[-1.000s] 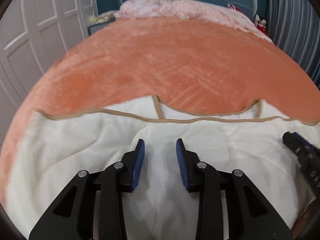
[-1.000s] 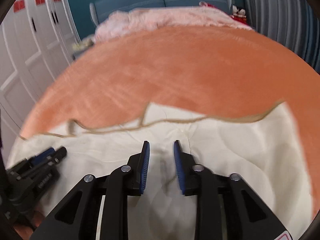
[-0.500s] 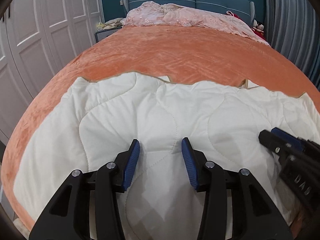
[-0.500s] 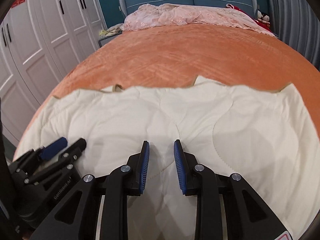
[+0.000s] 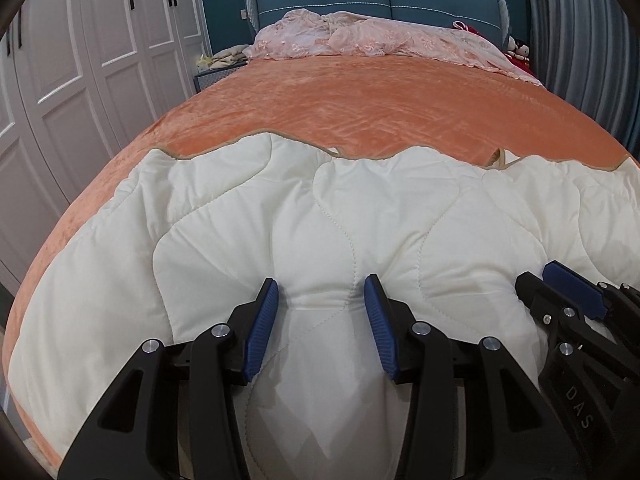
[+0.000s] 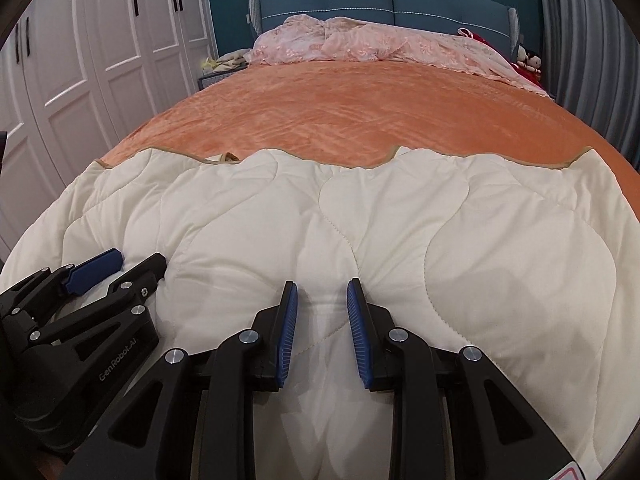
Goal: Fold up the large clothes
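Two grippers working a cream quilt at the foot of the bed

The quilt [image 5: 320,216] is lying folded across the near end of the orange bed [image 5: 360,112]. The left gripper [image 5: 320,300] has just been opening, its jaws standing apart around a puffed ridge. The right gripper [image 6: 322,304] is pinching a narrower ridge of quilt.

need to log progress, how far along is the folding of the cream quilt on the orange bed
Done: the cream quilted blanket lies doubled across the near end of the orange velvet bedspread, tan-trimmed edges roughly together. In hand: a puffed fold sits between the jaws of the left gripper and the right gripper. Left: it is still a wide strip, so further folds probably remain.
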{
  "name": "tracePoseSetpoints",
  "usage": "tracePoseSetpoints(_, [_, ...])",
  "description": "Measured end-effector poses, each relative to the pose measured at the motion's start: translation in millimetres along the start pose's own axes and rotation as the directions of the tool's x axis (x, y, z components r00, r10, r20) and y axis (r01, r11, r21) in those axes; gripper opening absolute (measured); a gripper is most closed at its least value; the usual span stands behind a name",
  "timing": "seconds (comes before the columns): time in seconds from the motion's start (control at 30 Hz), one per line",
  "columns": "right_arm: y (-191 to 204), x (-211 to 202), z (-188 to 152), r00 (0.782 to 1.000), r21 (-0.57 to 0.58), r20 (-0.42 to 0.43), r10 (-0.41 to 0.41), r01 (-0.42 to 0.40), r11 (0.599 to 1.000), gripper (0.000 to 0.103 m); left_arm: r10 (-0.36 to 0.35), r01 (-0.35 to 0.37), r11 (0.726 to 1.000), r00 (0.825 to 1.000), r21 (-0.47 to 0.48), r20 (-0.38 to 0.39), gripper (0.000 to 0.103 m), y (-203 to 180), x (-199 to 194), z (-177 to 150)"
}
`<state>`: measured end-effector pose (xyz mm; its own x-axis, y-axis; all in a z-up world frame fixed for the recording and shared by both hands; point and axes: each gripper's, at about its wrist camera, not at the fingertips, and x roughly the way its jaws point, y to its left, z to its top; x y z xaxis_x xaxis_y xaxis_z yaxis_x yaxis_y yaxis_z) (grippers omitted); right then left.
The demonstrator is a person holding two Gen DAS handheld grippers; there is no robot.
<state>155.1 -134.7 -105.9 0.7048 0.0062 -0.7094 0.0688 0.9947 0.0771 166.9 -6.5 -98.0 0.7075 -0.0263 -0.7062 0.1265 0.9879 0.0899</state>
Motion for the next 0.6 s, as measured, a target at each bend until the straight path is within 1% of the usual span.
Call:
tracePoseSetpoints(0.13, [1.1, -0.4, 0.6, 1.0, -0.002, -0.012, -0.006, 0.006, 1.0, 0.026, -0.001, 0.001, 1.0, 1.0, 0.004, -0.012, 0.043, -0.7, -1.2, 1.5])
tracePoseSetpoints(0.2, [3.6, -8.1, 6.4, 0.999, 0.011, -0.053, -0.009, 0.009, 1.0, 0.027, -0.016, 0.016, 1.0, 0.999, -0.006, -0.036, 0.044, 2.6, -11.8, 3.7])
tracePoseSetpoints(0.27, [3.9, -18.5, 9.8, 0.996, 0.039, -0.086, 0.017, -0.013, 0.999, 0.027, -0.04, 0.038, 0.999, 0.998, -0.039, -0.052, 0.052, 11.9, -26.8, 3.0])
tracePoseSetpoints(0.3, [4.4, -26.2, 10.0, 0.994, 0.058, -0.1, 0.036, -0.031, 0.998, 0.027, -0.063, 0.059, 0.996, 0.996, -0.067, -0.059, 0.055, 20.5, -39.5, 0.3])
tracePoseSetpoints(0.33, [5.2, -34.4, 8.9, 0.992, 0.076, -0.108, 0.063, -0.055, 0.996, 0.027, -0.079, 0.073, 0.993, 0.995, -0.09, -0.065, 0.055, 28.7, -49.9, -3.2])
tracePoseSetpoints(0.4, [9.3, -45.5, 4.3, 0.988, 0.089, -0.125, 0.086, -0.076, 0.993, 0.027, -0.088, 0.075, 0.986, 0.993, -0.149, -0.08, 0.055, 53.3, -73.9, -14.7])
tracePoseSetpoints(0.47, [17.2, -56.2, -3.7, 0.984, 0.083, -0.146, 0.101, -0.089, 0.993, 0.027, -0.078, 0.056, 0.977, 0.992, -0.207, -0.103, 0.062, 76.4, -88.0, -25.3])
tracePoseSetpoints(0.53, [27.1, -64.5, -12.2, 0.98, 0.058, -0.172, 0.103, -0.095, 0.994, 0.027, -0.075, 0.032, 0.954, 0.988, -0.297, -0.134, 0.064, 110.8, -99.3, -41.5])
tracePoseSetpoints(0.6, [34.4, -68.4, -18.6, 0.976, 0.042, -0.194, 0.098, -0.091, 0.995, 0.027, -0.082, 0.013, 0.927, 0.983, -0.374, -0.167, 0.064, 138.3, -101.7, -54.5])
